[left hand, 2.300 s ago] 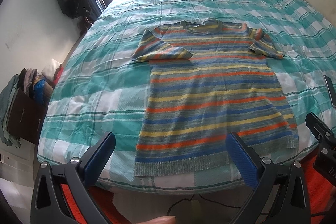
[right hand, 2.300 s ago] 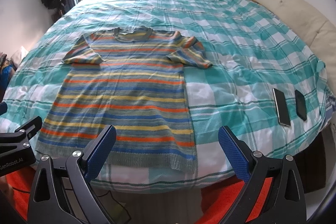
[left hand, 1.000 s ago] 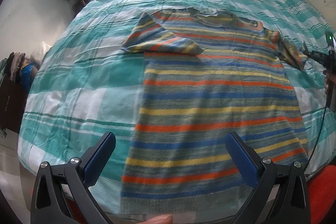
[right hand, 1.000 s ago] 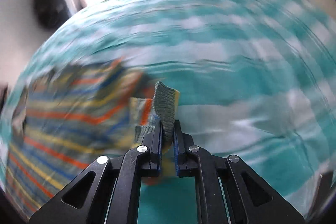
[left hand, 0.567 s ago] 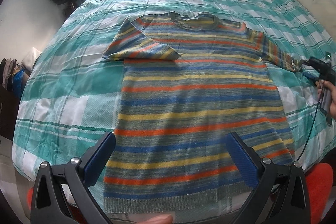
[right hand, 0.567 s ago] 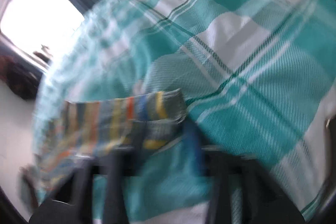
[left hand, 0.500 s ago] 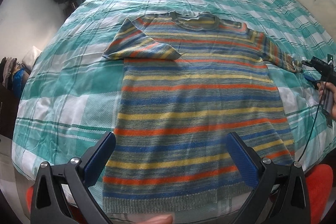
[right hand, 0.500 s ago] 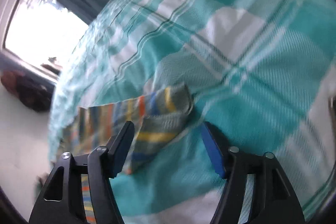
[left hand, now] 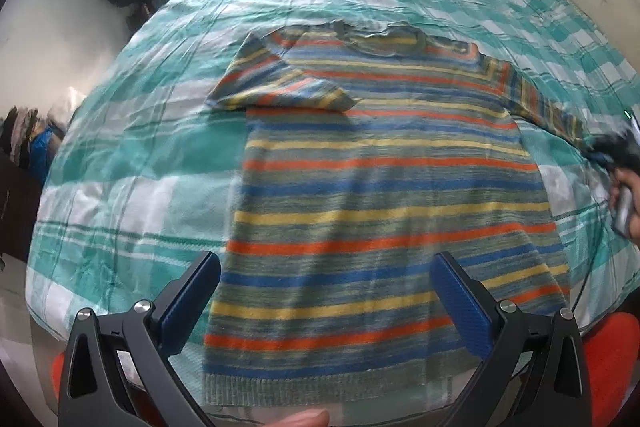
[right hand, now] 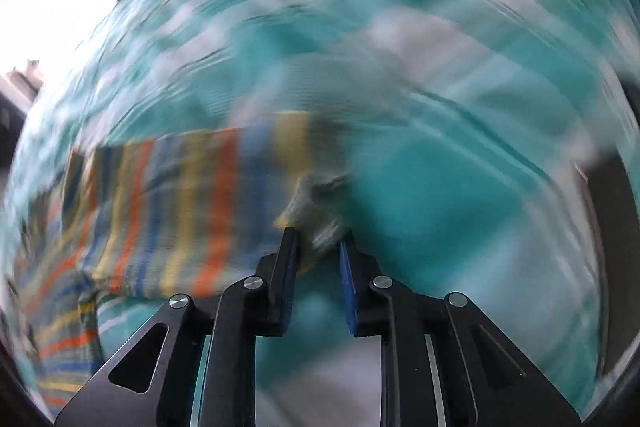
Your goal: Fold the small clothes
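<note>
i see the striped sweater lying flat on the checked bed cover, neck far away at 12 o'clock, hem close to me at 6 o'clock. a second ago its right sleeve was folded in over the chest. now it is pulled straight out toward 3 o'clock. my right hand-held gripper let the cuff go for a moment, and now its jaws are closing on the cuff again; the cuff sits between them. i think it wants a better hold so the sleeve can fold in neatly. the left sleeve is still folded over the chest. my left hand-held gripper is spread wide, holding nothing, above the hem. the right view is very blurry, so i cannot tell if the pads press the cuff yet. the left view shows the right gripper only as a dark smear at 3 o'clock.
</note>
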Motion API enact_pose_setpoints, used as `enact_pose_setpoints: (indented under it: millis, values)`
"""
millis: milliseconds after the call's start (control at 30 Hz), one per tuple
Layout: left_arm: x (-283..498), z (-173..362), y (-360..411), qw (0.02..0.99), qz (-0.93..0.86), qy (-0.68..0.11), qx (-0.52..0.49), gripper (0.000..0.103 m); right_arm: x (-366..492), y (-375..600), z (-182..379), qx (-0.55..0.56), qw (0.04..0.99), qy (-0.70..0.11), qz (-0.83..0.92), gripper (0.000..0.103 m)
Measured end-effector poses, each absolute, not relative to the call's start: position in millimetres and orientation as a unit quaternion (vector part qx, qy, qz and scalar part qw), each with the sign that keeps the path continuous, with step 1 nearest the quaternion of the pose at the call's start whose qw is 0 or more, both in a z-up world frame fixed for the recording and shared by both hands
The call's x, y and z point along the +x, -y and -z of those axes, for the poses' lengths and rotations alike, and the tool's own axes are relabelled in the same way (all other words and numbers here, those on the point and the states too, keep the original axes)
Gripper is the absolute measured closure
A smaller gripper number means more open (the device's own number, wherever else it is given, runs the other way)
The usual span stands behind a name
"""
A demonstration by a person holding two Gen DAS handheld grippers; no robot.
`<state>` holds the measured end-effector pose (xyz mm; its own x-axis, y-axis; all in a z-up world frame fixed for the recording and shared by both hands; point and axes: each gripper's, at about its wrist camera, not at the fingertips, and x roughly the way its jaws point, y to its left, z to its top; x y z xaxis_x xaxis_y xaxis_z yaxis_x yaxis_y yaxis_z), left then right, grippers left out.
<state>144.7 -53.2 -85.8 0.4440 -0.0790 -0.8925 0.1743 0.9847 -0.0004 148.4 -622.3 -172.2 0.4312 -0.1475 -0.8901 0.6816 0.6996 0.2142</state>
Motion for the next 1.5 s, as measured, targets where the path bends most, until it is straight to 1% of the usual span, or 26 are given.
enact_pose_setpoints:
  millis: [33, 67, 100, 133, 167, 233, 367, 433, 467, 500, 567, 633, 733, 767, 933, 1033, 1167, 1200, 1233, 1267, 1300, 1333, 1433, 1467, 1500]
  values:
    - [146.1, 88.1, 51.0, 0.846, 0.074, -0.526, 0.04, 0.0, 139.1, 625.3, 168.9, 0.296, 0.795, -0.461, 0.261, 0.092]
    - [147.7, 91.1, 49.2, 0.844, 0.074, -0.53, 0.035, 0.0, 127.9, 630.1, 164.1, 0.32, 0.797, -0.445, 0.256, 0.085]
    - [148.5, 93.0, 49.1, 0.843, 0.073, -0.533, 0.034, 0.0, 121.1, 631.9, 159.3, 0.345, 0.798, -0.429, 0.245, 0.055]
    - [149.2, 94.0, 49.4, 0.842, 0.072, -0.534, 0.034, 0.0, 115.3, 635.4, 157.6, 0.387, 0.802, -0.398, 0.221, 0.035]
    - [149.5, 93.5, 50.2, 0.842, 0.071, -0.534, 0.034, 0.0, 117.2, 635.6, 160.5, 0.416, 0.8, -0.382, 0.201, 0.012]
    - [147.9, 89.9, 51.7, 0.845, 0.072, -0.529, 0.032, 0.0, 130.8, 636.5, 170.0, 0.442, 0.793, -0.378, 0.18, 0.016]
    - [147.3, 86.3, 53.1, 0.851, 0.068, -0.519, 0.036, 0.0, 169.8, 635.5, 193.2, 0.407, 0.795, -0.407, 0.191, 0.018]
    - [148.8, 89.7, 51.1, 0.851, 0.062, -0.52, 0.038, 0.0, 180.9, 633.5, 191.8, 0.382, 0.805, -0.41, 0.193, 0.037]
    - [149.5, 91.6, 49.7, 0.85, 0.06, -0.523, 0.036, 0.0, 188.6, 631.3, 193.6, 0.383, 0.805, -0.42, 0.17, 0.081]
    - [150.0, 93.8, 48.0, 0.848, 0.059, -0.526, 0.035, 0.0, 198.4, 635.4, 198.4, 0.386, 0.802, -0.429, 0.156, 0.099]
    - [150.3, 98.2, 43.6, 0.844, 0.056, -0.532, 0.032, 0.0, 200.7, 631.3, 187.5, 0.358, 0.81, -0.436, 0.16, 0.099]
    - [149.2, 98.7, 39.1, 0.845, 0.054, -0.531, 0.029, 0.0, 198.6, 628.7, 166.5, 0.335, 0.829, -0.413, 0.174, 0.099]
    - [148.2, 98.2, 31.9, 0.848, 0.054, -0.526, 0.023, 0.0, 204.7, 598.7, 111.0, 0.274, 0.871, -0.378, 0.152, 0.099]
    - [148.7, 98.5, 29.6, 0.849, 0.054, -0.526, 0.021, 0.0, 216.3, 579.1, 89.0, 0.26, 0.885, -0.367, 0.12, 0.099]
    - [149.4, 97.7, 16.9, 0.85, 0.052, -0.524, 0.004, 0.0, 274.0, 480.9, 35.9, 0.218, 0.909, -0.356, -0.018, 0.099]
    - [148.1, 94.2, 2.9, 0.855, 0.044, -0.518, -0.005, 0.0, 309.1, 415.5, 31.4, 0.21, 0.904, -0.361, -0.097, 0.099]
    - [149.6, 94.9, -18.5, 0.856, 0.027, -0.517, -0.015, 0.0, 344.9, 339.5, 53.0, 0.205, 0.886, -0.383, -0.162, 0.098]
    - [149.5, 95.4, -22.0, 0.855, 0.023, -0.517, -0.017, 0.0, 345.7, 331.5, 59.4, 0.207, 0.881, -0.389, -0.173, 0.092]
    - [150.3, 96.3, -26.9, 0.855, 0.019, -0.518, -0.02, 0.0, 350.2, 321.7, 68.5, 0.216, 0.87, -0.402, -0.188, 0.088]
    - [151.2, 97.5, -31.9, 0.854, 0.015, -0.52, -0.021, 0.0, 359.3, 315.6, 82.4, 0.241, 0.852, -0.417, -0.205, 0.057]
    - [151.9, 98.5, -36.8, 0.854, 0.01, -0.52, -0.023, 0.0, 360.9, 317.9, 86.9, 0.253, 0.848, -0.417, -0.208, 0.028]
    - [152.2, 99.2, -41.0, 0.854, 0.007, -0.52, -0.025, 0.0, 363.2, 322.8, 90.0, 0.265, 0.848, -0.409, -0.208, 0.027]
    - [153.5, 103.5, -50.0, 0.855, -0.002, -0.518, -0.028, 0.0, 360.1, 353.7, 95.3, 0.287, 0.847, -0.404, -0.192, 0.033]
    - [154.8, 105.9, -50.9, 0.854, -0.003, -0.519, -0.029, 0.0, 358.0, 364.4, 97.8, 0.296, 0.844, -0.409, -0.184, 0.04]
    - [156.5, 108.9, -51.7, 0.853, -0.004, -0.521, -0.029, 0.0, 354.5, 372.7, 101.8, 0.306, 0.838, -0.416, -0.179, 0.044]
